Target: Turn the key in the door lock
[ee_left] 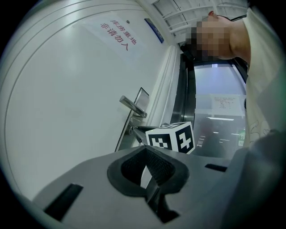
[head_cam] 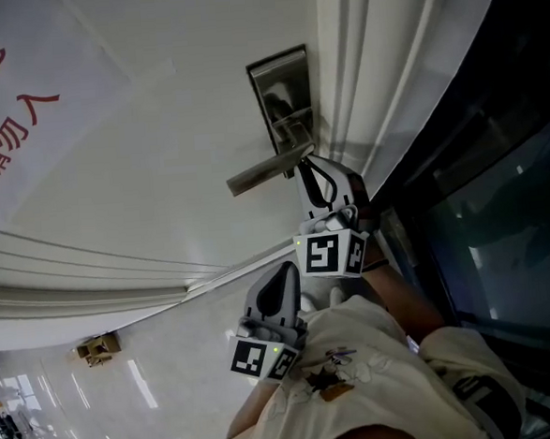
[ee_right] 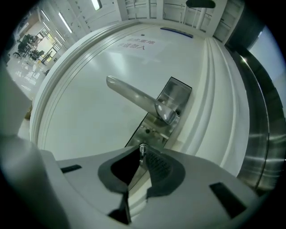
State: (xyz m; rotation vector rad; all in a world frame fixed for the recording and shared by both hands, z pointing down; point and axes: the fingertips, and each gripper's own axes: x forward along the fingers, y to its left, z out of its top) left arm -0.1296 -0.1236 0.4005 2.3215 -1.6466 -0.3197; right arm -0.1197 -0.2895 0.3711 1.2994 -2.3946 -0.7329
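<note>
Key [ee_right: 142, 151], long axis into lock plate [ee_right: 148, 131], pinched by right gripper [ee_right: 142, 156] fingers; left gripper [ee_left: 146, 150] fingers together

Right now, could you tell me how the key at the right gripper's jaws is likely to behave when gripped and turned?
The key looks like small bare metal, so it is probably stiff and light, but perhaps slippery in a grip. Only a sliver shows between the right gripper's jaws, so the hold seems shallow and it may slip if twisted off-axis.
</note>
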